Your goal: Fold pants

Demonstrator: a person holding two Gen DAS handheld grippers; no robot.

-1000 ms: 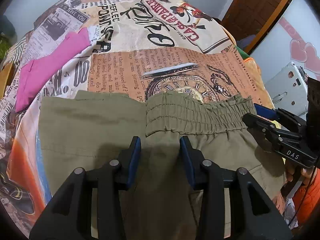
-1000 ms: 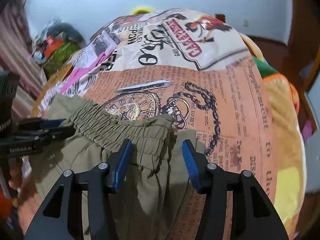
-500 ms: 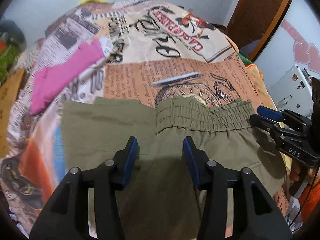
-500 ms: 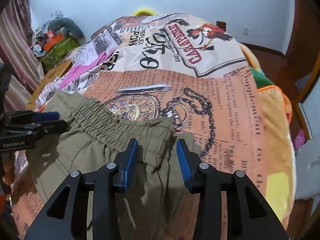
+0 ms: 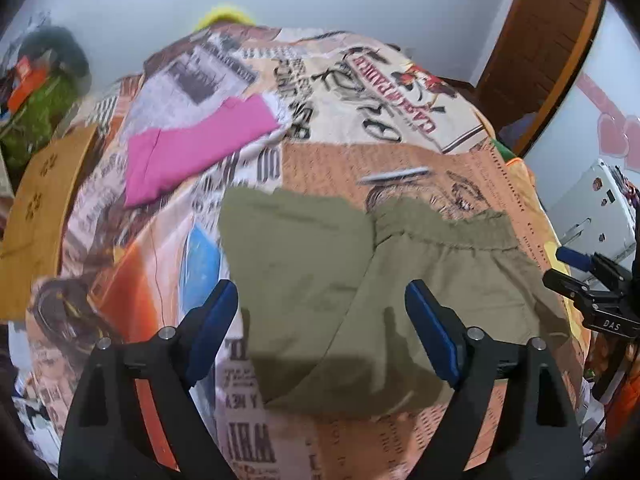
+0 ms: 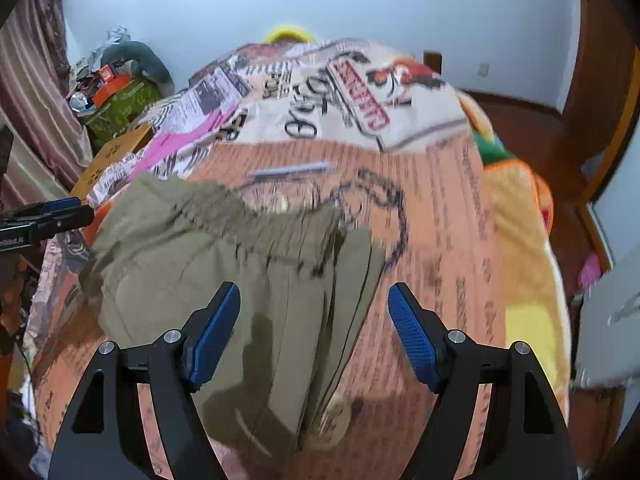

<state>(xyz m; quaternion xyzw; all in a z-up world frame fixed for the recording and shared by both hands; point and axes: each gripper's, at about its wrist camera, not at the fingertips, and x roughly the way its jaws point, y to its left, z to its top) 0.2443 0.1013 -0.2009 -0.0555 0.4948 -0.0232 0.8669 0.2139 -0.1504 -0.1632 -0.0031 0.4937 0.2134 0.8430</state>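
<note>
**Both grippers open above folded olive pants on printed bedspread**

Left gripper: fingers spread wide, blue pads well apart, nothing between them. It hangs over the near part of the pants, not touching the cloth as far as the view shows. Its shadow falls on the fabric near the lower edge.

Right gripper: also spread wide, holding nothing. It sits above the right edge of the pants, left pad over fabric, right pad over bare bedspread.

Pants: olive green, lying flat on the bedspread in a folded, roughly rectangular bundle. Elastic waistband is at the far right side in the left wrist view; a plain folded panel lies to its left. In the right wrist view the waistband runs across the far side, and layered folds stack along the right edge. A pale round thing shows at the near edge there, possibly a button or tag; motion blur makes it hard to tell.

Each gripper shows in the other's camera: right one at the right edge beside the waistband end, left one at the left edge near the pants' far corner.

Pink garment lies folded on the bedspread, far left, apart from the pants. Brown cardboard box beside the bed on the left. A white wall stands behind the bed.
</note>
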